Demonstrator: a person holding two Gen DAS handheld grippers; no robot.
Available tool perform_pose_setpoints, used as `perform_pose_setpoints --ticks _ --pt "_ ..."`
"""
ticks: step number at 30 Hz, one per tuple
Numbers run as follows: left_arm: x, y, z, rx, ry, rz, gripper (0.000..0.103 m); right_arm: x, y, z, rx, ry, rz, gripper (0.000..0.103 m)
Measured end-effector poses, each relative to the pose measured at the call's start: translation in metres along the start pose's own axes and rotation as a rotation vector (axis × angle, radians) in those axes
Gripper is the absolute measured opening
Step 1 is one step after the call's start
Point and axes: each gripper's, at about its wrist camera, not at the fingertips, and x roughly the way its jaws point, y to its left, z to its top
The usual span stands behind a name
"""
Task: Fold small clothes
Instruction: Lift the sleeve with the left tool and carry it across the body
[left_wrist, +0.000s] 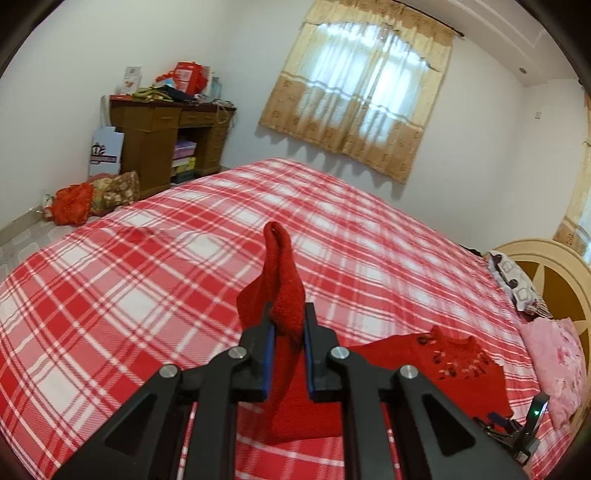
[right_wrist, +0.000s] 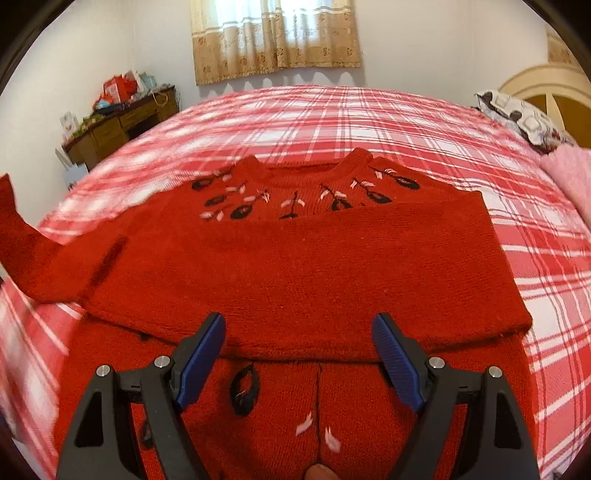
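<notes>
Red knit sweater on plaid bedspread, left gripper jaws clamped on sleeve, right gripper jaws apart.

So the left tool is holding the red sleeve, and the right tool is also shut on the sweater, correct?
Not quite. The left tool does hold the red sleeve, but the right wrist view shows the right tool open above the sweater, gripping nothing.
</notes>
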Motion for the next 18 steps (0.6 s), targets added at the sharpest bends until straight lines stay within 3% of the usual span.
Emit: perform_pose_setpoints --ticks 13,18 --pt "0.010 -0.060 0.010 0.032 -0.001 -0.094 0.014 -0.069 -0.039 -0.011 0.018 -0.074 -0.019 0.082" --pt "0.011 -0.089 0.013 0.050 -0.003 -0.131 0.014 -0.077 -0.055 -0.025 0.039 -0.054 -0.034 0.082"
